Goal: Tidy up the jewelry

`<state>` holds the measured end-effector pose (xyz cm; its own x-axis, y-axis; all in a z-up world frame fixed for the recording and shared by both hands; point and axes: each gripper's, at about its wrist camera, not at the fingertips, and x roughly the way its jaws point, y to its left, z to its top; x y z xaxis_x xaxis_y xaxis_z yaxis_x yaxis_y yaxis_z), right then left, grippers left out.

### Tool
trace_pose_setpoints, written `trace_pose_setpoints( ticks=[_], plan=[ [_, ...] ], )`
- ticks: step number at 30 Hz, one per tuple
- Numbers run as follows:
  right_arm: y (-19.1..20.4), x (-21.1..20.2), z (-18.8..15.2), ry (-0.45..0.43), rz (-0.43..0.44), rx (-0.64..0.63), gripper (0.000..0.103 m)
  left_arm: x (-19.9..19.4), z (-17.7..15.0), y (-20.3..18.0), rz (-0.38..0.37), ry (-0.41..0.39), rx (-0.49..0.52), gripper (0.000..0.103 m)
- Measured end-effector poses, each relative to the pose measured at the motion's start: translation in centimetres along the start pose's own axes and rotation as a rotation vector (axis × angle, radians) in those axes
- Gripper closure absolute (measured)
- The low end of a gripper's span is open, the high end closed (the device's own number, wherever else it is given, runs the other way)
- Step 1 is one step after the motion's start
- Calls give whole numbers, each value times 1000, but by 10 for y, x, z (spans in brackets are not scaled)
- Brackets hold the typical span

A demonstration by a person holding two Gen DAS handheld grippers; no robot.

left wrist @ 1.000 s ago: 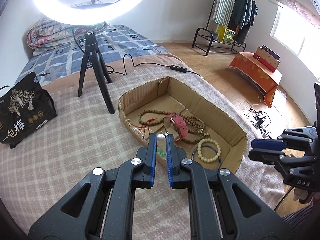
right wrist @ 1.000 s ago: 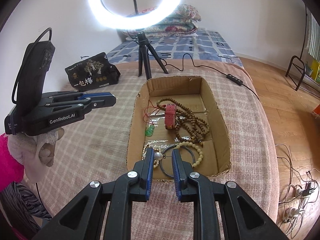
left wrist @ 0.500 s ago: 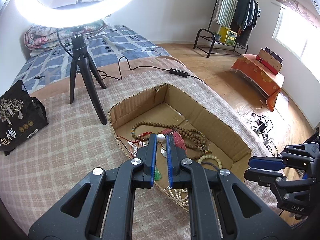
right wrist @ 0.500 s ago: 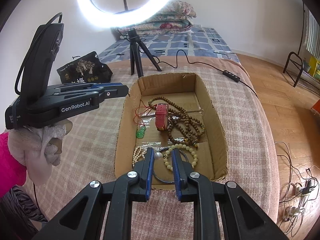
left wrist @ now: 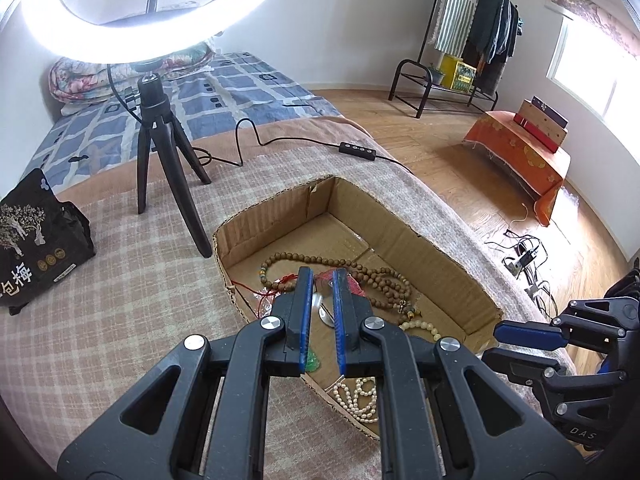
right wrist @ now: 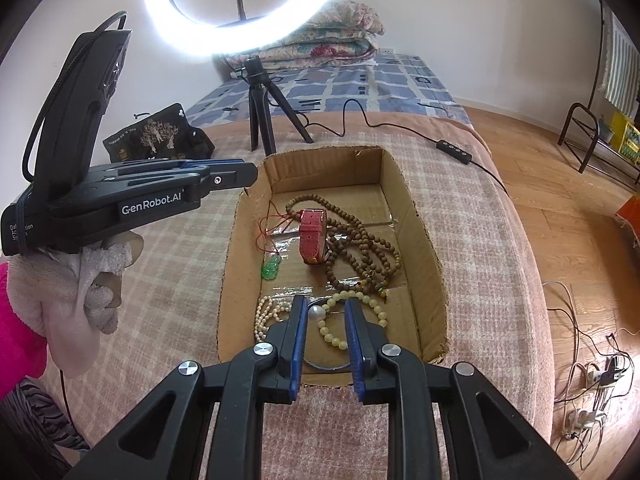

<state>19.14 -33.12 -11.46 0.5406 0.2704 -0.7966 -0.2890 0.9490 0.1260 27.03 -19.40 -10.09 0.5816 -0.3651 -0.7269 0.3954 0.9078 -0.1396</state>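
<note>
A bedroom with a wood floor; a bed covered by a checked blanket (right wrist: 168,280) carries an open cardboard box (right wrist: 424,248) at the centre of both views. A ring light (right wrist: 244,4) on a small tripod (right wrist: 260,120) stands at 12 o'clock beyond the box, and a black printed bag (left wrist: 36,240) lies at 9 o'clock in the left wrist view.

Inside the box lie a long brown bead strand (right wrist: 360,240), a red watch strap (right wrist: 312,236) upon it, a green pendant (right wrist: 271,270) on red cord at the strap's 8 o'clock, a pale bead bracelet (right wrist: 344,320), a dark bangle (right wrist: 324,366) and a coiled pearl strand (right wrist: 264,316) near the front wall.

The left gripper (left wrist: 320,276) reaches in level from the box's left side, held by a gloved hand (right wrist: 80,280); its fingers stand a narrow gap apart, gripping nothing, above the strap and beads. The right gripper (right wrist: 326,306) points along the box from its near end, fingers moderately parted over the pale bracelet, with a single large pearl (right wrist: 316,313) just beside the left finger; whether they touch I cannot tell
</note>
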Motion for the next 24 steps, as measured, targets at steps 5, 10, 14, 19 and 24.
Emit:
trace_pose_setpoints(
  ticks=[5, 10, 14, 19, 24],
  plan=[
    [1, -1, 0, -6, -33, -10, 69, -1, 1, -2, -4, -8, 1, 69],
    [2, -4, 0, -23, -90, -14, 39, -3, 2, -3, -1, -11, 0, 68],
    [3, -8, 1, -36, -123, -13, 26, -4, 3, -1, 7, -15, -14, 56],
    [6, -10, 2, -51, -173, -22, 16, -10, 4, 4, 23, -25, -23, 54],
    [9, -12, 4, -60, -192, -28, 14, -18, 5, 8, 33, -40, -30, 51]
  ],
)
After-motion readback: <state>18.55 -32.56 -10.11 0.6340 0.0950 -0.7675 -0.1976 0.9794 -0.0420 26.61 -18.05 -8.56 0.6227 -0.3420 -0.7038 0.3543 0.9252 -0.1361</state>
